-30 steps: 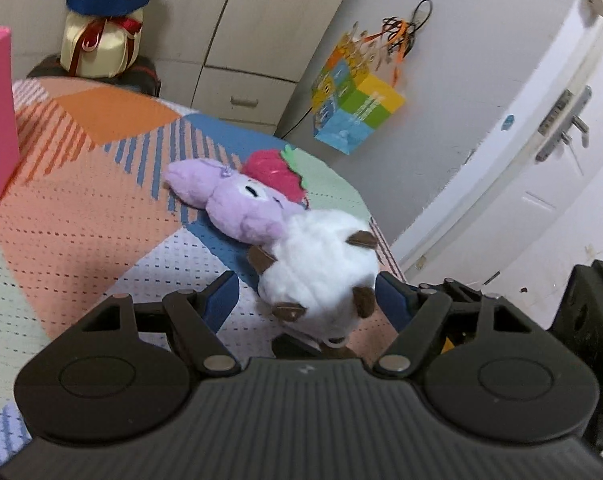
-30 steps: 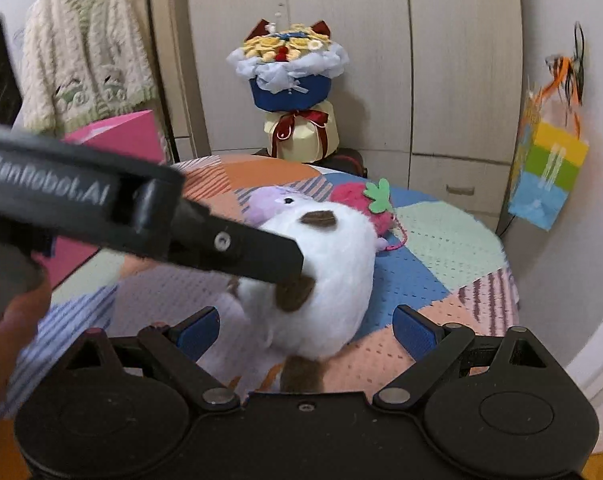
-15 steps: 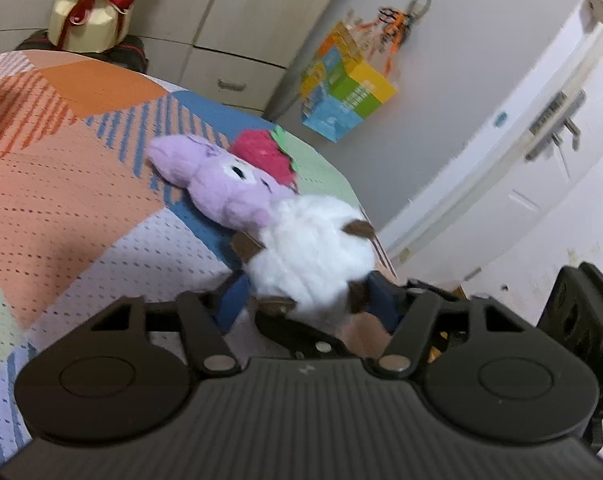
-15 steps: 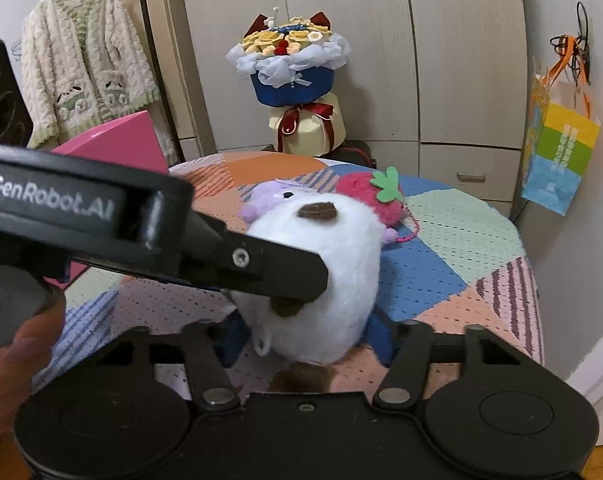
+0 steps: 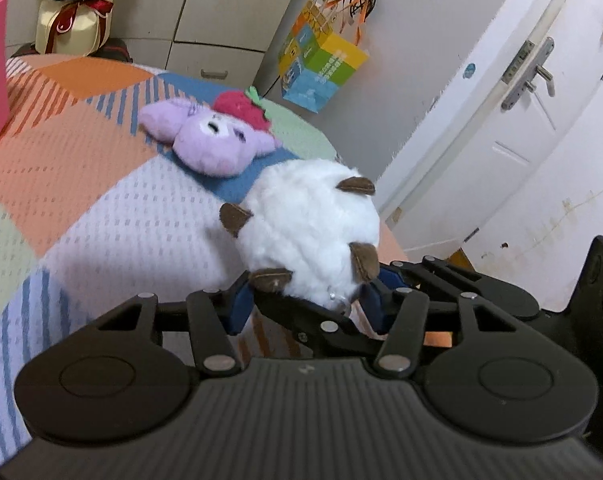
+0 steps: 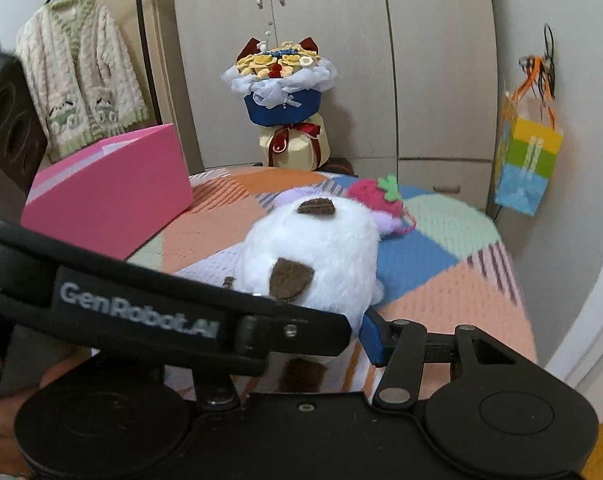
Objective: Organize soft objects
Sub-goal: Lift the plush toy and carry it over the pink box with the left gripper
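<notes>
The white fluffy toy (image 5: 309,224) is squeezed between the blue pads of the left tool (image 5: 309,306) and the right tool (image 6: 321,332), above the patchwork counter (image 5: 101,184). The purple toy (image 5: 209,144) is left lying just behind it.

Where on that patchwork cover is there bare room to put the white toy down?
Bare patches: the orange stretch between the pink box and the white plush, and the pale green and peach corner on the far side. It is crowded behind the plush, where the purple toy and strawberry lie together.
</notes>
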Tool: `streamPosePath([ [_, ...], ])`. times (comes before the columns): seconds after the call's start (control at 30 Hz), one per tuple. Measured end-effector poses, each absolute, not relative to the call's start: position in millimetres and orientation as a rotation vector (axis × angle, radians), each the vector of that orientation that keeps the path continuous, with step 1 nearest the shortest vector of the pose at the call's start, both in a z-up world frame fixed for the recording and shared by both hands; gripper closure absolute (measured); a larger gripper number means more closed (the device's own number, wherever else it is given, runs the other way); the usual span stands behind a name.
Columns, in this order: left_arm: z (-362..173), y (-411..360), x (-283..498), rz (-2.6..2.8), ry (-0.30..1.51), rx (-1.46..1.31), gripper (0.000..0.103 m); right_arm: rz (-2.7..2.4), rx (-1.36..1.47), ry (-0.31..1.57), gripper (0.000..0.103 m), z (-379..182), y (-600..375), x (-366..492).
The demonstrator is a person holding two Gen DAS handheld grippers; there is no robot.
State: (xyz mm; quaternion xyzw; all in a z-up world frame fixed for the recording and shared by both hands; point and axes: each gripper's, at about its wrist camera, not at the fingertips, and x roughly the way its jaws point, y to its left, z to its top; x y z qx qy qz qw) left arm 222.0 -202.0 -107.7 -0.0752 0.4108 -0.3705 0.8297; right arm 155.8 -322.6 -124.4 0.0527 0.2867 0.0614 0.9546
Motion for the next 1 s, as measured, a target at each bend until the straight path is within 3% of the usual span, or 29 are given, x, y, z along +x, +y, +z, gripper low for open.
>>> streamPosePath([
  [1.0, -80, -104, 124, -0.74, 1.078, -0.075, 0.055, 0.259, 0.114, 0.751, 0.045, -103, -225, 63],
])
